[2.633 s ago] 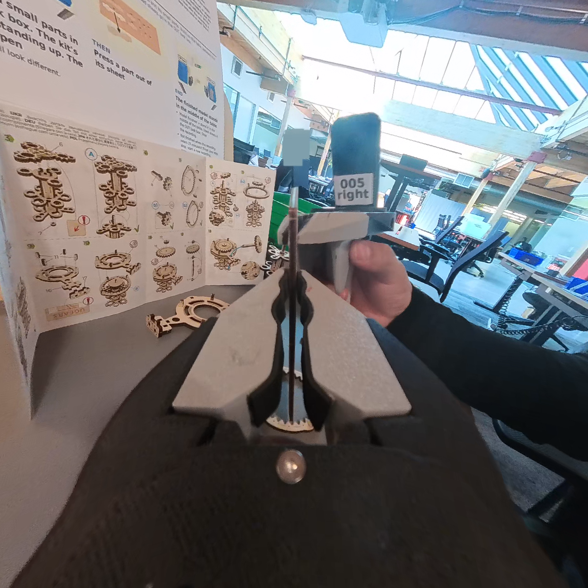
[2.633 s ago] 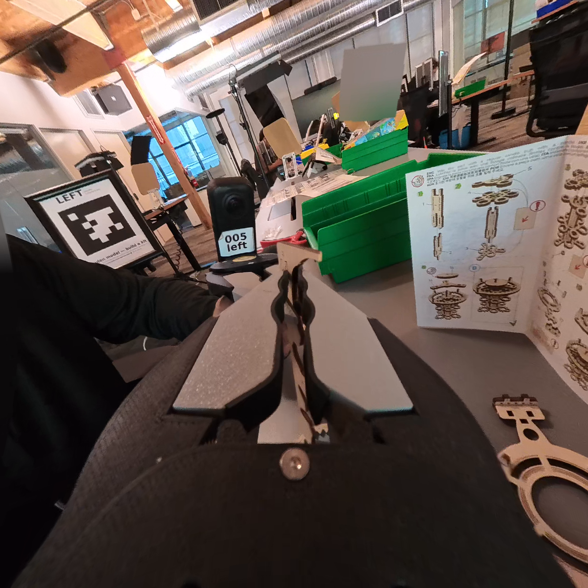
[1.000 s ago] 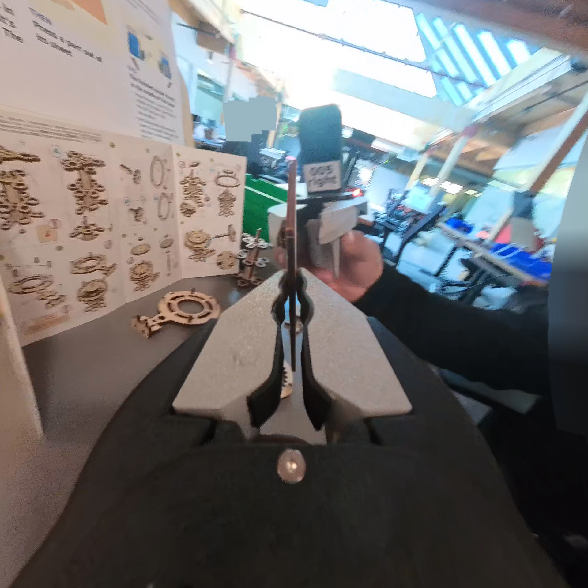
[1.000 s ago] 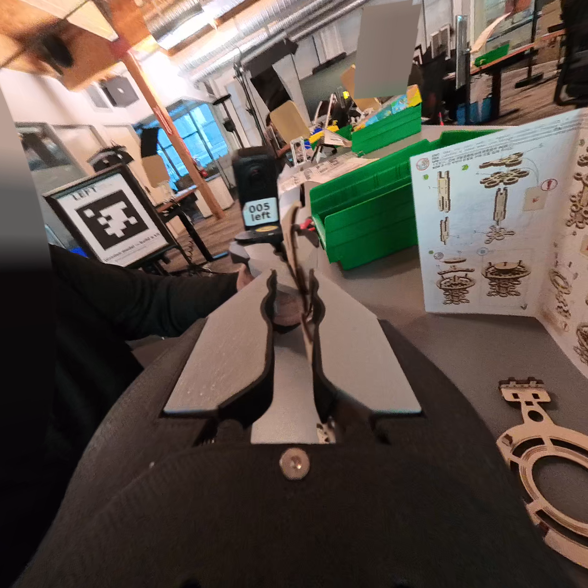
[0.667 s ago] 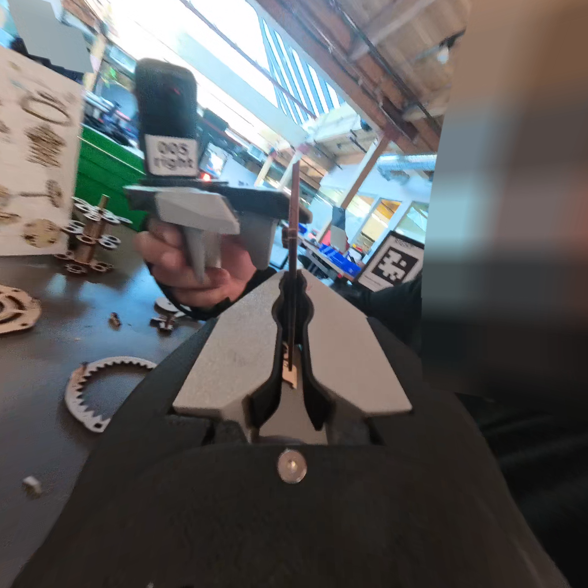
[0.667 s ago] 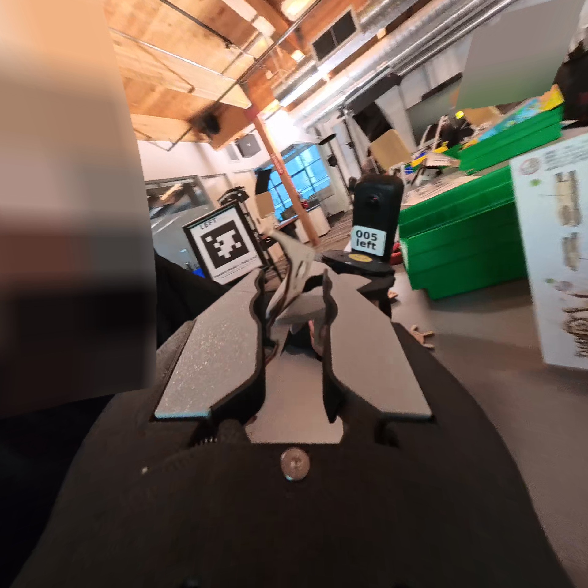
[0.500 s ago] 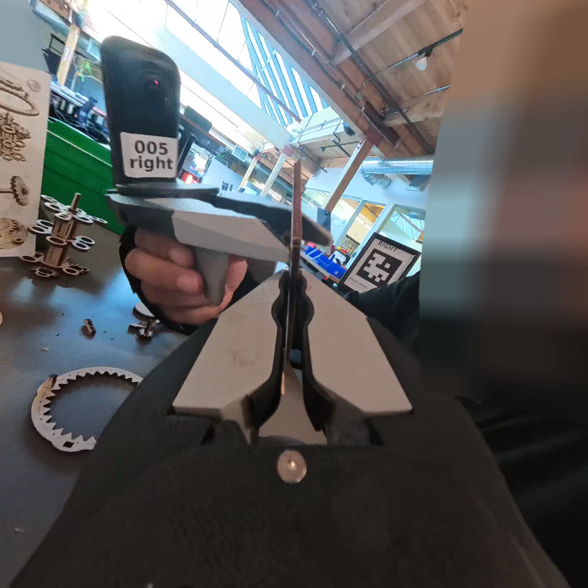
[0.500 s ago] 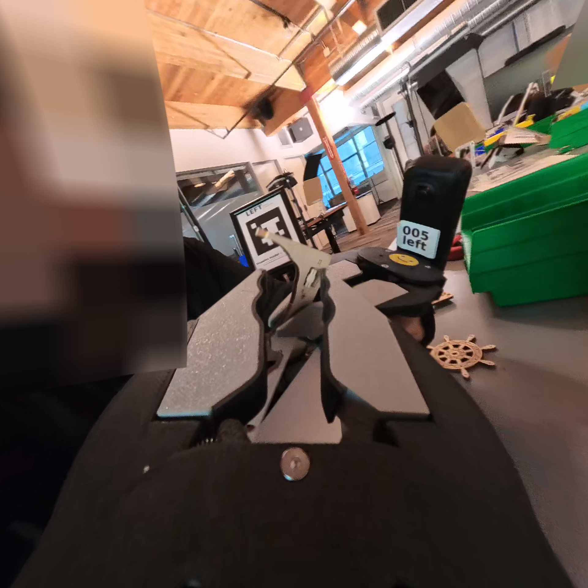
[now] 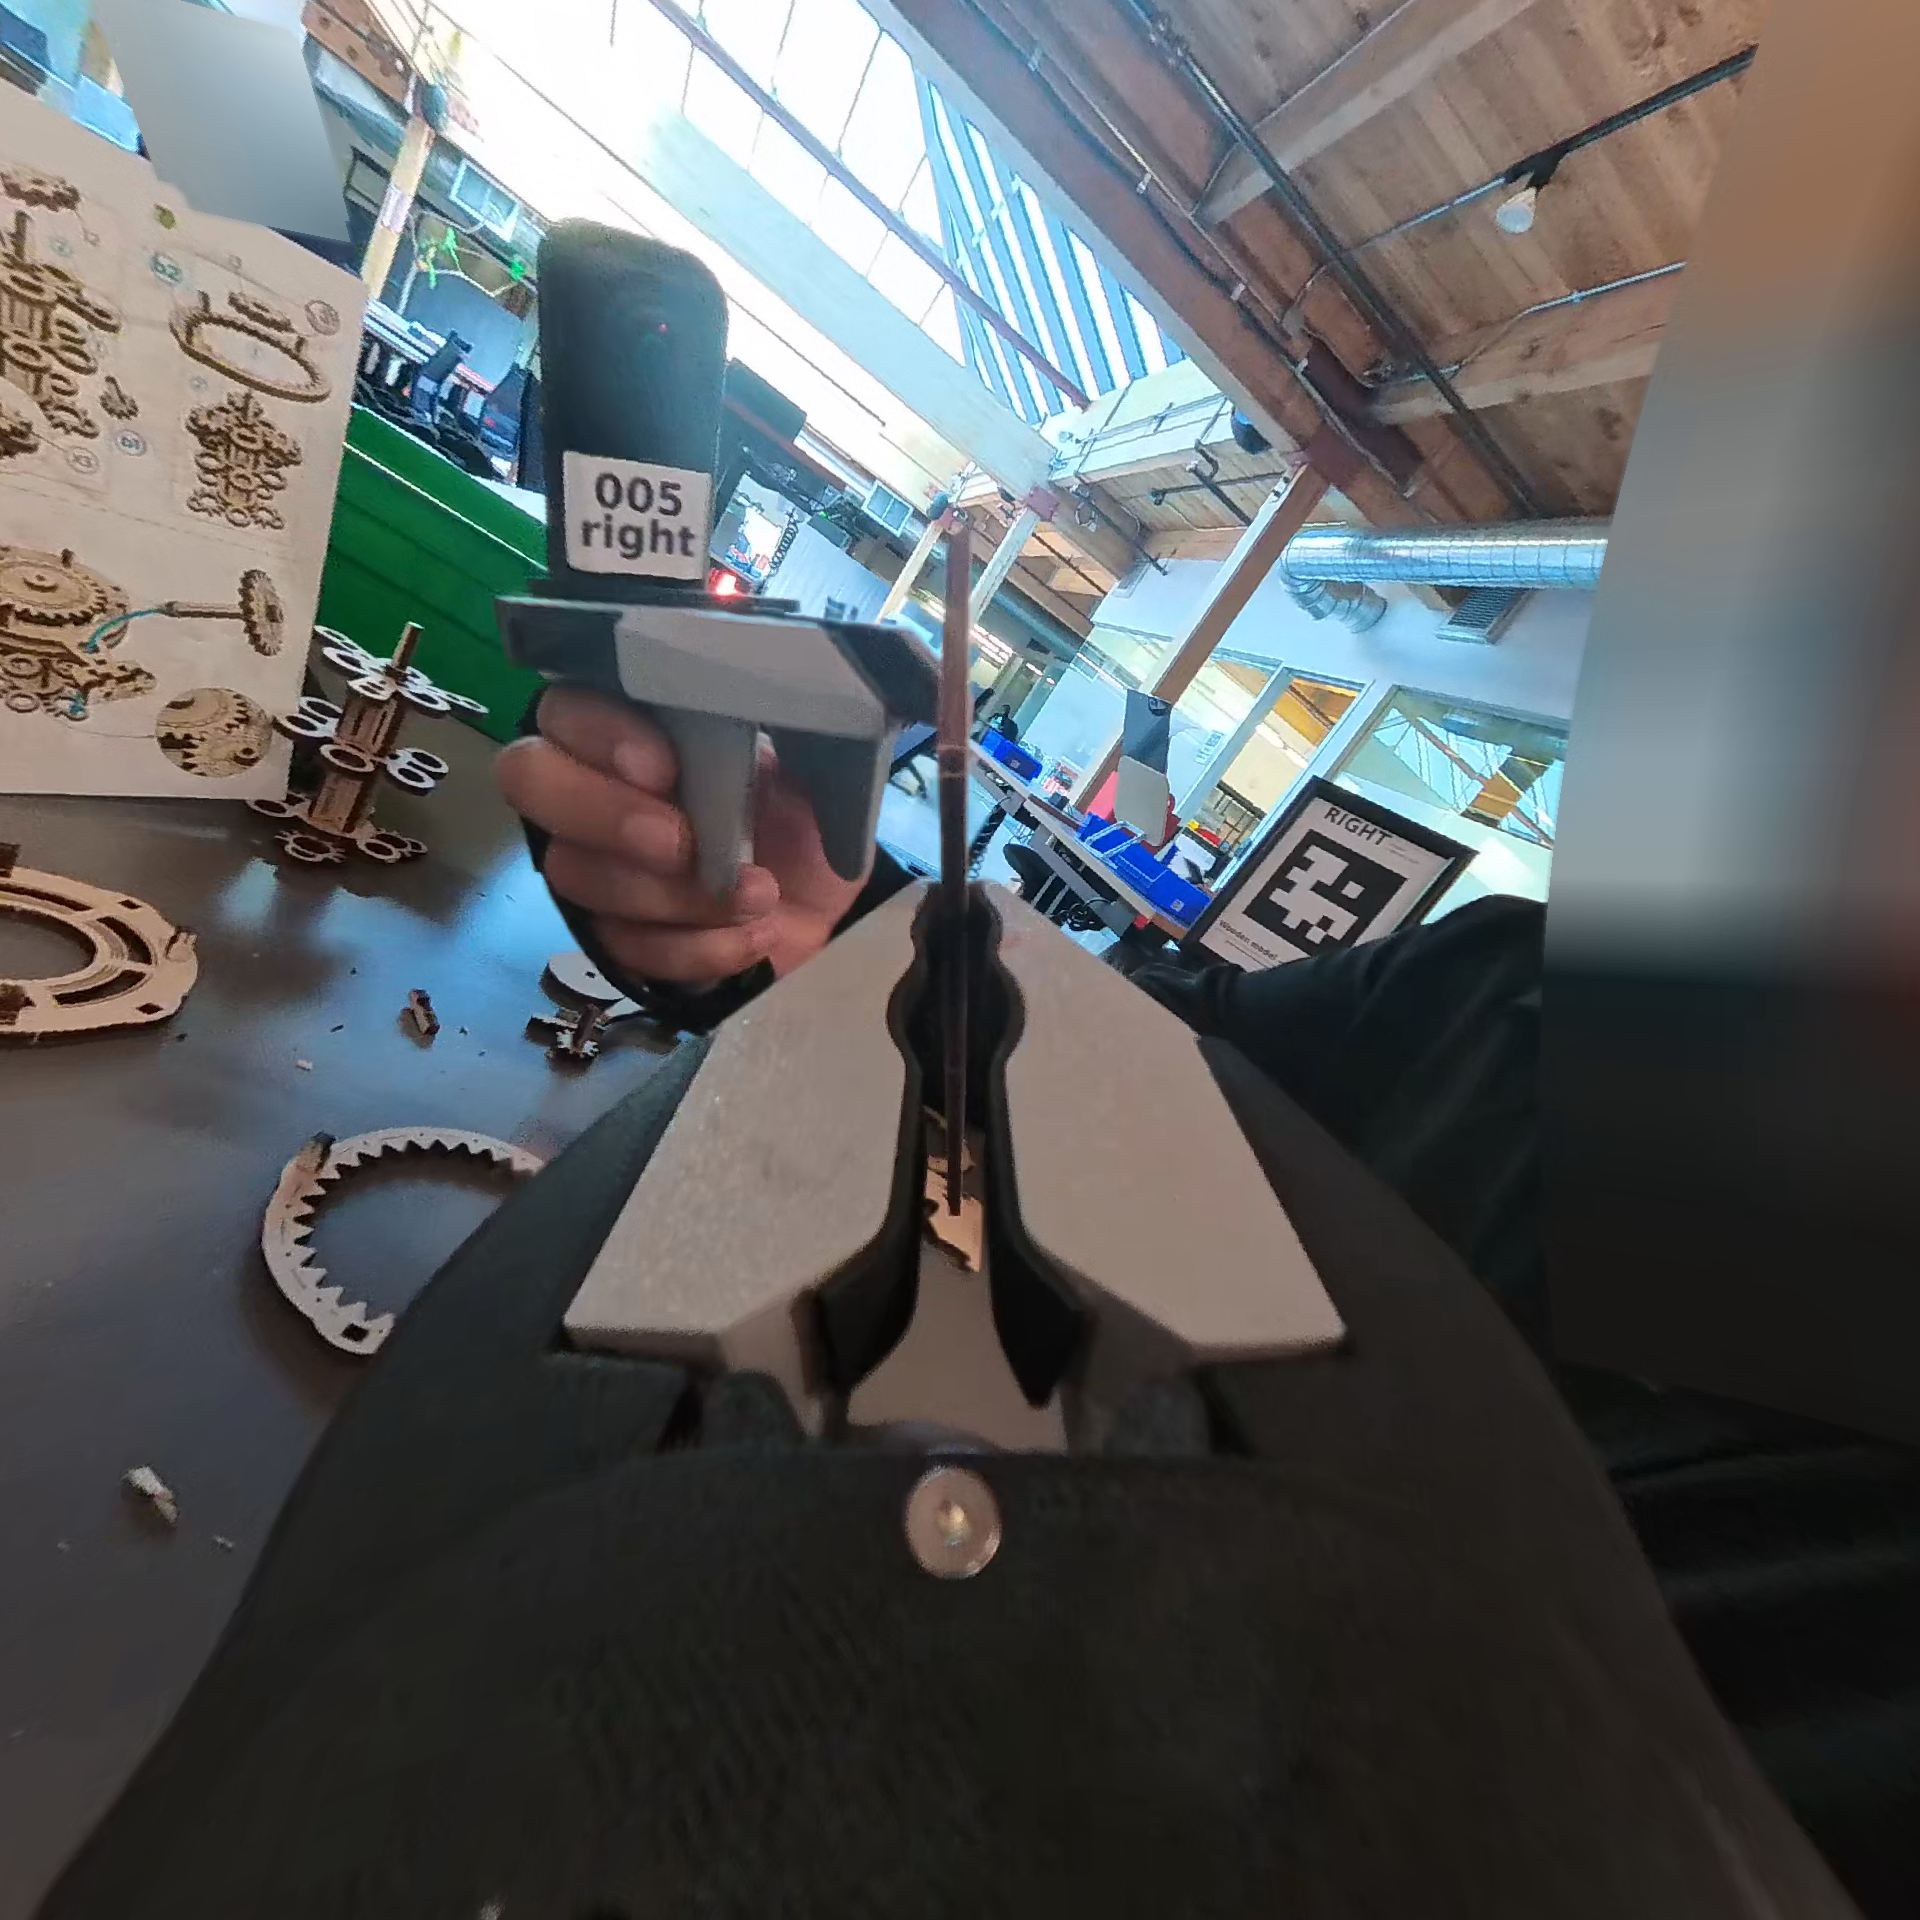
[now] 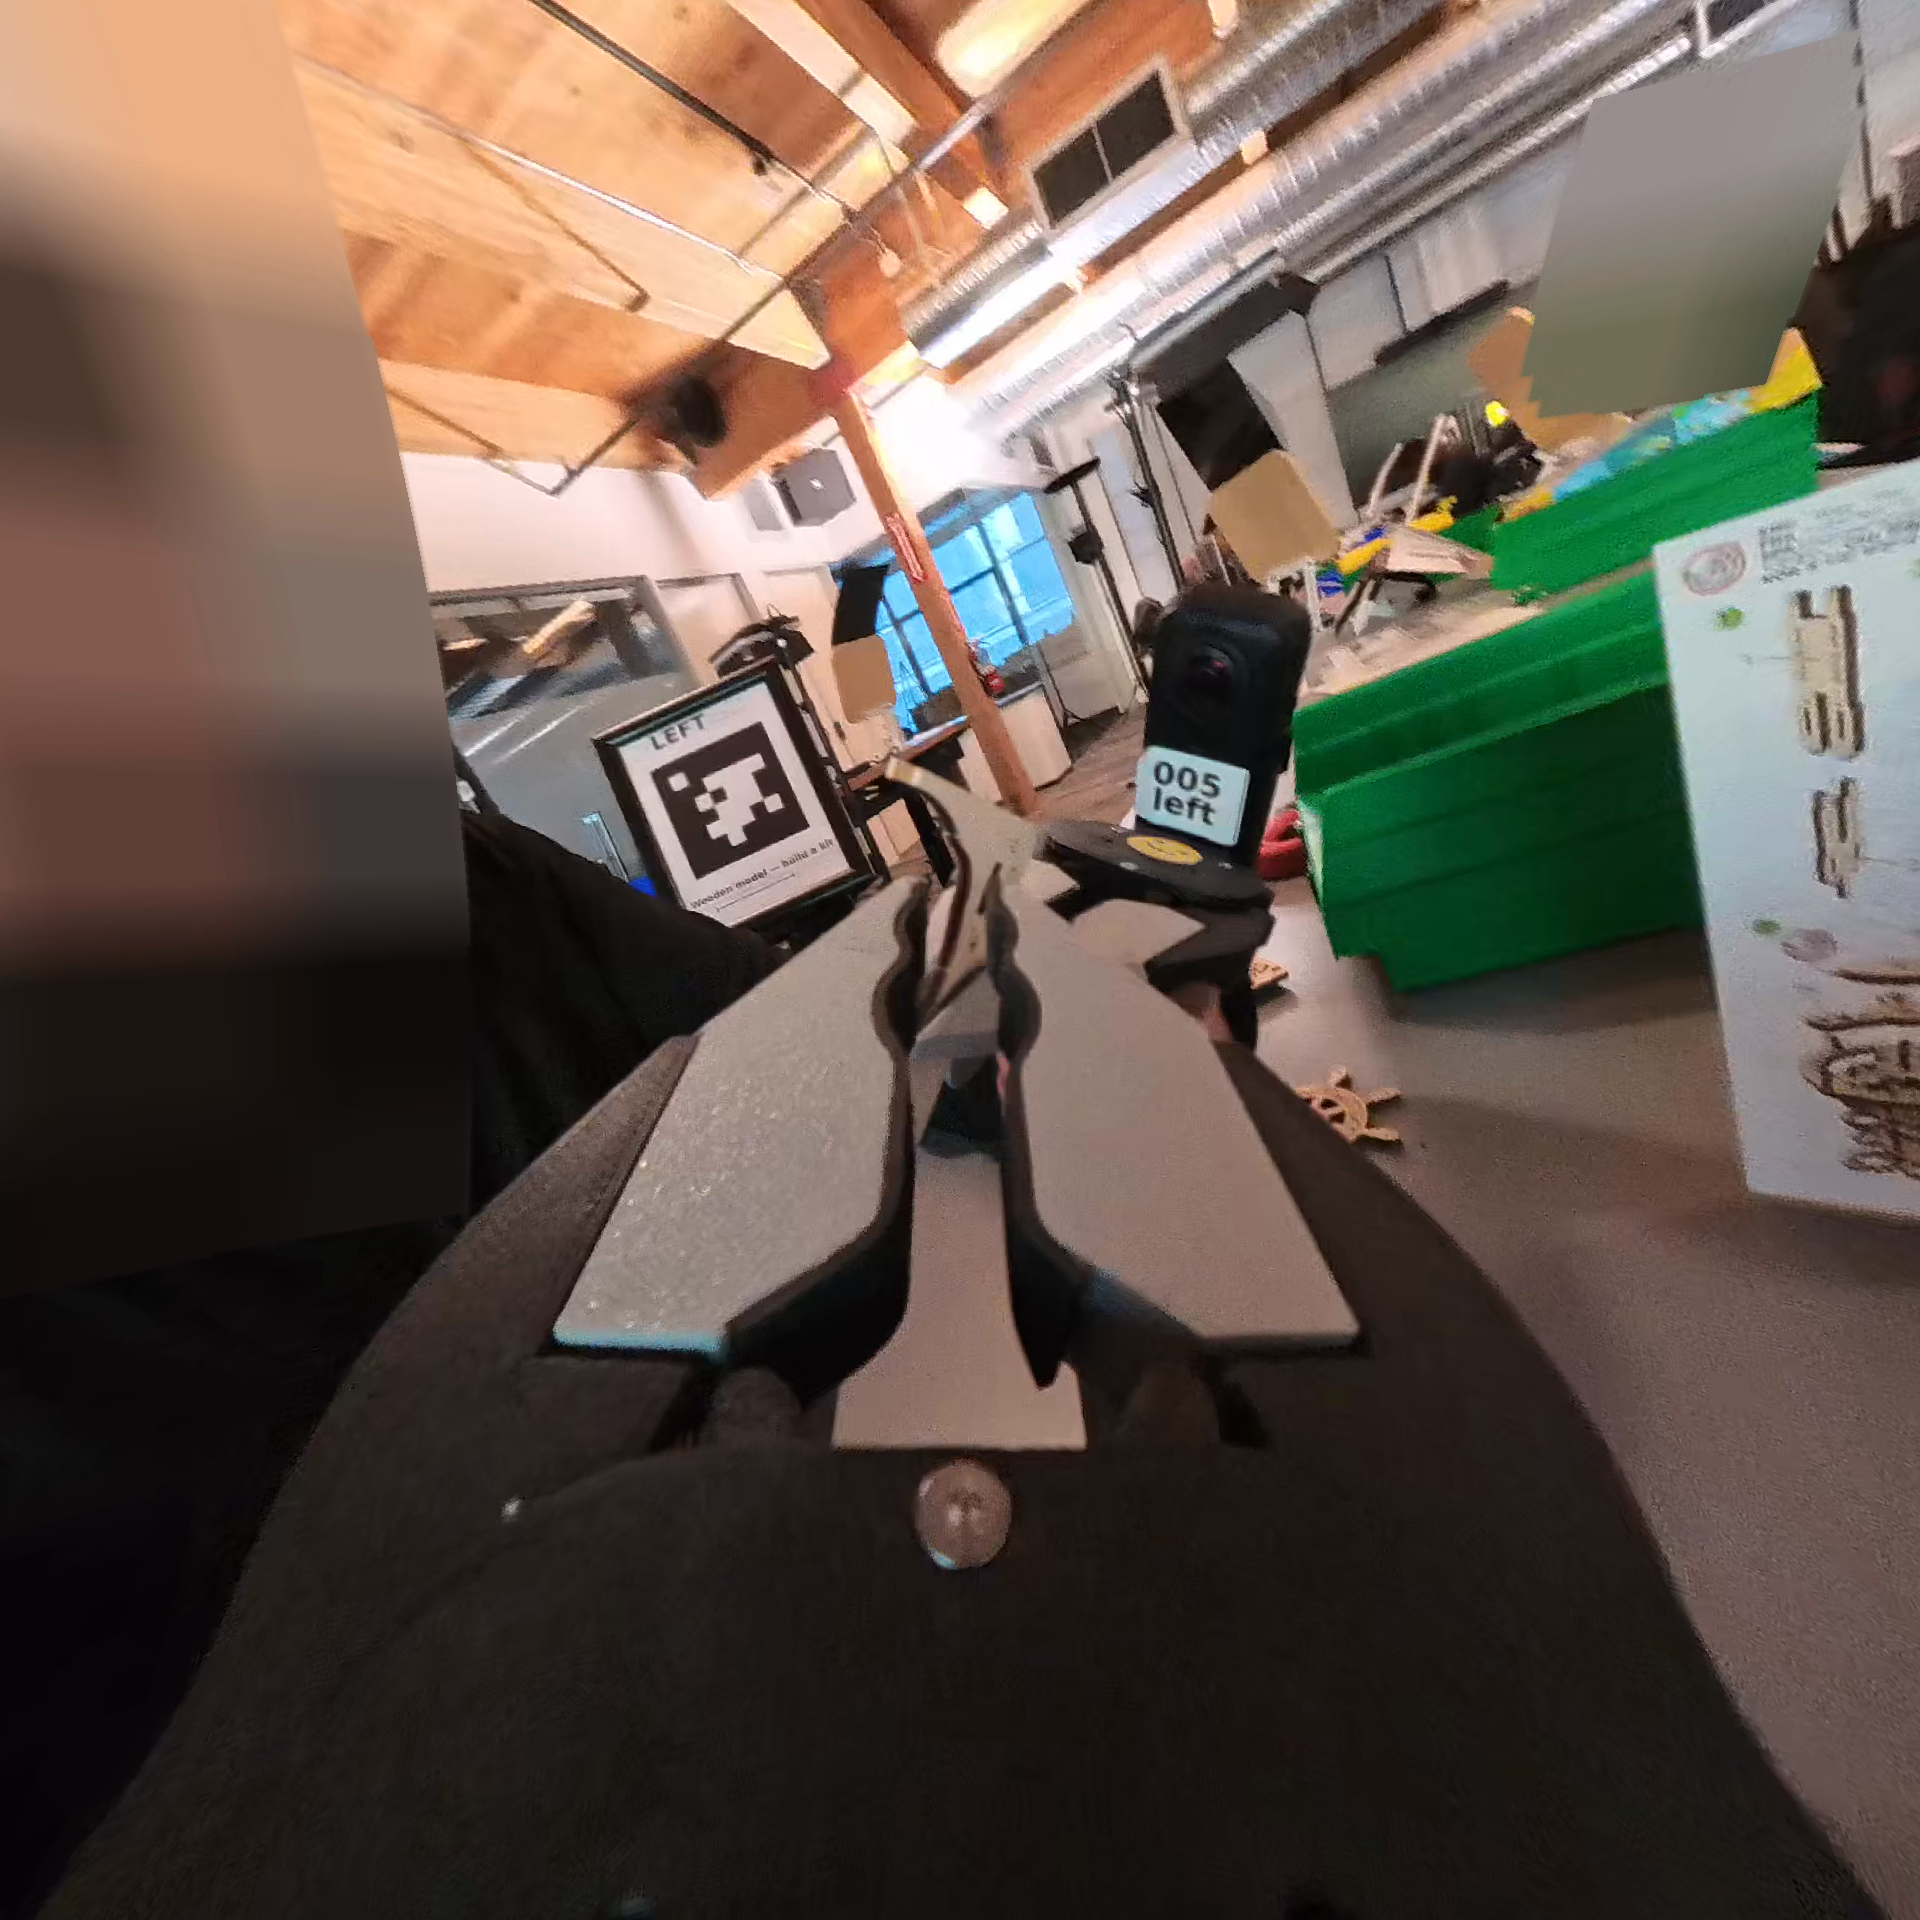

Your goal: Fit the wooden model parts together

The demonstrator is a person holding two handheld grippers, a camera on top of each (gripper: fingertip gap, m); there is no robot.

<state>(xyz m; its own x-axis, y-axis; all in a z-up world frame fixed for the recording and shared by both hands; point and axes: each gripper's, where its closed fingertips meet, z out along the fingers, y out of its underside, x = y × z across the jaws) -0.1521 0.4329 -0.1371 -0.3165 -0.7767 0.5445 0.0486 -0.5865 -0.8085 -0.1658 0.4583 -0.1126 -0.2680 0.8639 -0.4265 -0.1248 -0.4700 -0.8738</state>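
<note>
1. A thin flat wooden piece, seen edge-on, stands upright between the fingers of the left hand-held gripper; its jaws are clamped narrow on it, and the piece rises well past the fingertips.
2. A pale flat wooden part sits tilted between the fingers of the right hand-held gripper, whose jaws are drawn close onto it; its upper end pokes out past the fingertips toward the left.
3. Both pieces are held up above the surface, and the two hand-held grippers face each other: in the left wrist view the right one shows just left of the upright wooden piece, gripped by a hand in a dark sleeve.
4. On the surface left of that upright piece lies a toothed wooden ring with a gap in it, and farther left a larger flat ring frame.
5. Behind them stands a small stacked wooden assembly on a post, with small wooden scraps lying near it.
6. A folded instruction sheet stands upright behind the assembly, and green bins sit beyond it.
7. In the right wrist view a little wooden ship's-wheel part lies on the surface to the right of the right hand-held gripper.
</note>
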